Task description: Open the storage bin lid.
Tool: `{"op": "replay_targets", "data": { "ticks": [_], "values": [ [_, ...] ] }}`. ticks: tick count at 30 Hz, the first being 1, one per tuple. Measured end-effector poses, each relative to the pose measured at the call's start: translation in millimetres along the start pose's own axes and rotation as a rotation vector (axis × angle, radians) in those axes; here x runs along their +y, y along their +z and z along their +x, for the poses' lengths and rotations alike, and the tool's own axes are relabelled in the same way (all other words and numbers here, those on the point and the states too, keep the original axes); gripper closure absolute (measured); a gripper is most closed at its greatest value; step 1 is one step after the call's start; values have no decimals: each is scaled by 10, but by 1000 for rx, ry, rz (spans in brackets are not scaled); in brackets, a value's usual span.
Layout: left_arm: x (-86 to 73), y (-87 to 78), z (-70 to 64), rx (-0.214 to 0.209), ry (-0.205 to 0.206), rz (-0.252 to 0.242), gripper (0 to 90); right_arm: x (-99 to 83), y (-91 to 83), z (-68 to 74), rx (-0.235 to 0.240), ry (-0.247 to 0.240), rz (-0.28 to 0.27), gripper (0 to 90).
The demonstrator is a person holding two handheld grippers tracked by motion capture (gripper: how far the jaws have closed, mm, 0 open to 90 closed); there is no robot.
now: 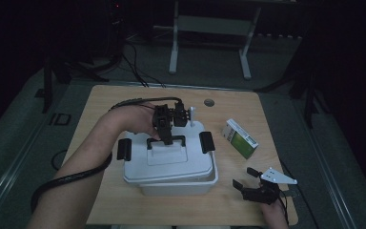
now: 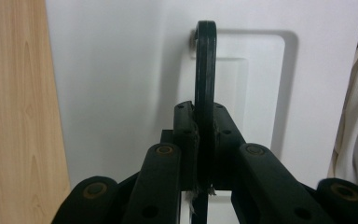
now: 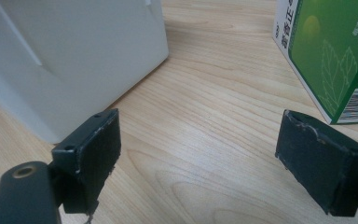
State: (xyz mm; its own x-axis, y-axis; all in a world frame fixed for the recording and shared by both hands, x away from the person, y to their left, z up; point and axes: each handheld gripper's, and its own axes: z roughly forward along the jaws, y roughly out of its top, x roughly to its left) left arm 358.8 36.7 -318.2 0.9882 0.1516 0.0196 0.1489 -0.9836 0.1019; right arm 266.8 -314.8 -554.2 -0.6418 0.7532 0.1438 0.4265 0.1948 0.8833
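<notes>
Left gripper [image 1: 166, 136] is over the white box [image 1: 171, 162] mid-table, jaws pinched on the black lid handle [image 2: 205, 65]; in the left gripper view the handle stands upright between the closed jaws. Lid [image 2: 121, 70] sits on the box, black latches [image 1: 124, 149] at both ends. Right gripper [image 1: 249, 183] is at the table's [image 1: 124, 205] near right corner, jaws spread wide, holding nothing, just above the wood. Green-and-white carton [image 3: 335, 56] lies right of the box, apart from it.
</notes>
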Motion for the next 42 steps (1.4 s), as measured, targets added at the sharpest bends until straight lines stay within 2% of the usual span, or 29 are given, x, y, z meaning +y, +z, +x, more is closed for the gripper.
{"op": "replay_targets", "data": {
  "ticks": [3,9,10,12,13,17,18,20,26,33,34,42],
  "values": [
    [-56,-11,4,3,-10,-2,839,0,1,0,-1,0,1,136],
    [-274,-42,12,13,-52,6,838,0,3,2,-3,-3,1,136],
    [-348,-48,13,15,-61,15,838,0,4,2,-4,-1,2,136],
    [-377,-51,14,11,-67,12,838,0,4,2,-4,0,2,136],
    [-466,-62,13,10,-81,8,838,1,5,2,-5,-3,2,136],
    [-593,-78,16,8,-104,-9,838,1,8,5,-5,-2,4,136],
    [-681,-81,17,11,-115,-12,839,1,8,6,-5,0,3,136],
    [-713,-83,19,11,-121,-13,838,1,10,6,-6,0,4,136],
    [-973,-112,11,12,-160,-29,838,4,14,11,-9,-1,7,136],
    [-1319,-134,-11,14,-230,-34,838,6,13,9,-9,-1,7,136],
    [-1319,-134,-11,14,-230,-34,838,6,13,9,-9,-1,7,136],
    [-1646,-157,-16,21,-293,-30,838,5,13,9,-13,0,8,136]
  ]
}}
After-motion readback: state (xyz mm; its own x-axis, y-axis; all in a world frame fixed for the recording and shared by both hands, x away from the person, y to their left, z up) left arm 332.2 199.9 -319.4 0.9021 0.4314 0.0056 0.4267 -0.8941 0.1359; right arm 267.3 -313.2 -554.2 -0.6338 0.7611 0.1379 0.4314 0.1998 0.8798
